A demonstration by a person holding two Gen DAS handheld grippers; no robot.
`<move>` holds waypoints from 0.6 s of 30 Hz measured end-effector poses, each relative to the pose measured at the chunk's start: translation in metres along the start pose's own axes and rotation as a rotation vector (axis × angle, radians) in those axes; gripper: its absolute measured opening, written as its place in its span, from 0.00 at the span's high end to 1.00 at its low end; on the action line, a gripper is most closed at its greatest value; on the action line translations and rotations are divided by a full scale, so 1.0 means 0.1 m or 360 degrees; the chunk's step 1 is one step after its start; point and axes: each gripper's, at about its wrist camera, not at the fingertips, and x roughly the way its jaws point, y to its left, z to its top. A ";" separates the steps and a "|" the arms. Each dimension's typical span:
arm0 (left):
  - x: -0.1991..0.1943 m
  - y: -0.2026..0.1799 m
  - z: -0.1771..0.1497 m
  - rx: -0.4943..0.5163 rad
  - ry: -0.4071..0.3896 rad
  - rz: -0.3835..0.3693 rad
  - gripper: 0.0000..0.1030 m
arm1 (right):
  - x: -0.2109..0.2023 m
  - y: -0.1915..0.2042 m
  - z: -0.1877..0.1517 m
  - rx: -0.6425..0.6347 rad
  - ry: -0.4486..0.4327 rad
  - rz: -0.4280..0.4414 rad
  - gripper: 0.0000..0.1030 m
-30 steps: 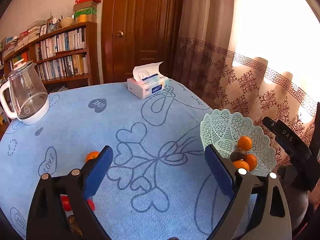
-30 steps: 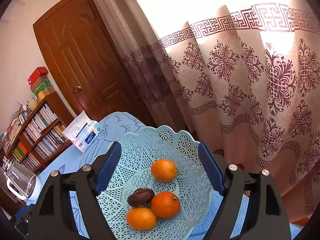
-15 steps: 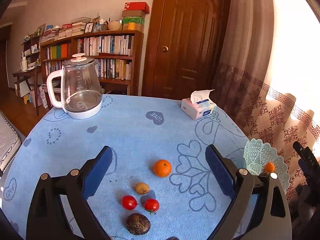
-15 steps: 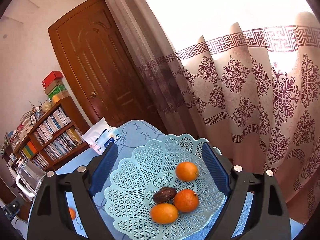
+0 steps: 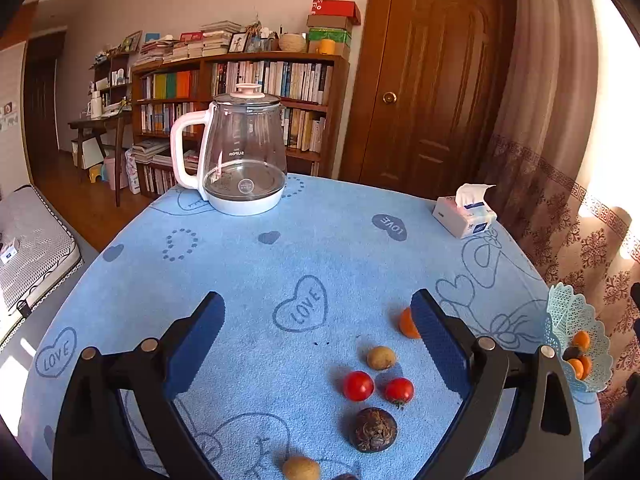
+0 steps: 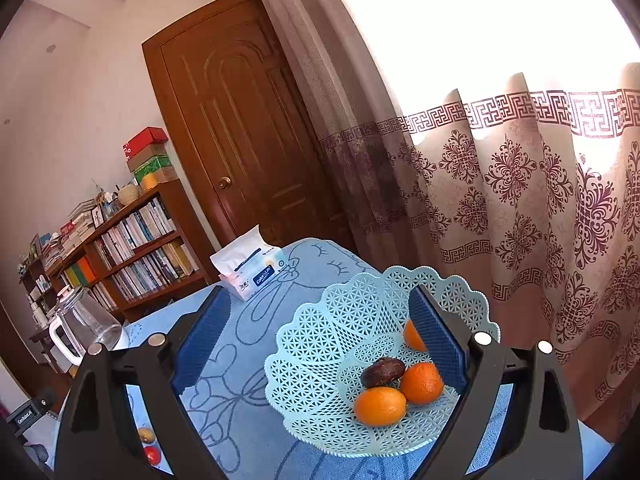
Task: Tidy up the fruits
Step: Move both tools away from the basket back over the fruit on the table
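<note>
I am looking through the right wrist view at the basket (image 6: 320, 364), sitting low and right of centre in the frame on the blue-clothed counter (image 6: 256, 328). It is already holding three oranges (image 6: 380, 405) and one dark fruit (image 6: 382, 371), all touching in a cluster. My right hand-held gripper (image 6: 320, 336) is opening at this moment, with nothing pinched between its blue pads; the basket only shows behind them.

In the left wrist view, the left hand-held gripper (image 5: 316, 344) is standing spread wide and empty, pointing down over the loose fruit in the lower right of the frame. I am counting what is waiting there: one orange (image 5: 407, 323) half hidden behind the right pad, two red tomatoes (image 5: 358, 385), a small tan fruit (image 5: 381, 357), a dark wrinkled fruit (image 5: 373, 429), another tan fruit (image 5: 301, 468) at the bottom edge, and one more dark thing cut off by the frame. The basket is sitting at the far right edge of this view, well apart from them.

I am judging the job as under half done: four pieces in, six or seven left on the cloth.
</note>
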 end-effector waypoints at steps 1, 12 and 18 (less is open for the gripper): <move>0.01 0.01 -0.03 0.0002 0.0010 0.0007 0.09 | -0.01 0.03 -0.02 -0.0009 0.0004 0.0009 0.11; 0.10 0.04 -0.39 0.0085 0.0162 -0.0008 0.09 | 0.02 0.39 -0.29 -0.0211 0.0098 0.0124 0.11; 0.20 -0.14 -0.57 0.0183 0.0244 -0.0070 0.09 | 0.09 0.53 -0.44 -0.0318 0.0167 0.0158 0.11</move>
